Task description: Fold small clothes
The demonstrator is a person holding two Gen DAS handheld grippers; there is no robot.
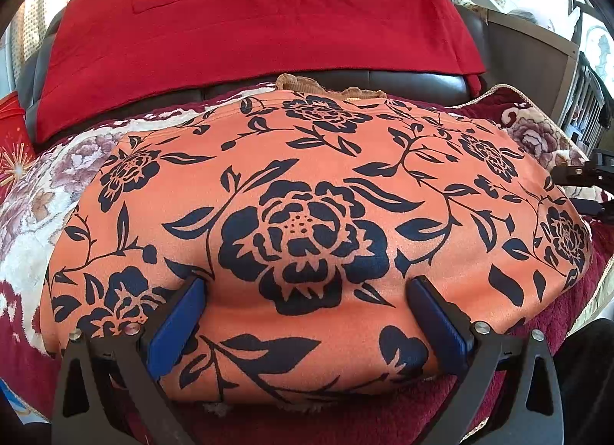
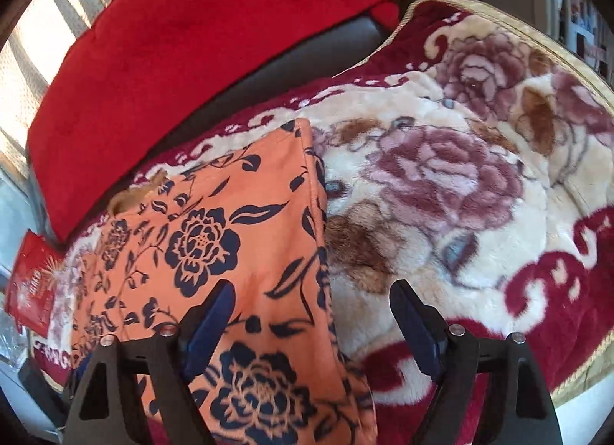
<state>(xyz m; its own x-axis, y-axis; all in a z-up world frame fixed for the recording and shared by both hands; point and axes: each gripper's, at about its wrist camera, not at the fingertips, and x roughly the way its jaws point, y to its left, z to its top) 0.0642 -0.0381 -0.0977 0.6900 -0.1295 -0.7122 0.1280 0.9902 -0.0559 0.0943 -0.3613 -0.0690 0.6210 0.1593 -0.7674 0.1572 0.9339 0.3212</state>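
An orange garment with dark navy flowers (image 1: 307,192) lies folded flat on a plush floral blanket (image 1: 46,192). It also shows in the right wrist view (image 2: 215,238), with its right edge running down the middle. My left gripper (image 1: 307,291) is open and empty, its blue pads just above the garment's near part. My right gripper (image 2: 311,299) is open and empty, straddling the garment's right edge, one finger over the cloth, the other over the blanket (image 2: 460,184). The right gripper also shows at the right edge of the left wrist view (image 1: 591,184).
A red cloth (image 1: 253,19) drapes the dark sofa back (image 1: 383,80) behind the garment. A tan lacy piece (image 1: 330,86) peeks out at the garment's far edge. A red packet (image 2: 34,284) lies at the left. Furniture stands at the far right (image 1: 545,61).
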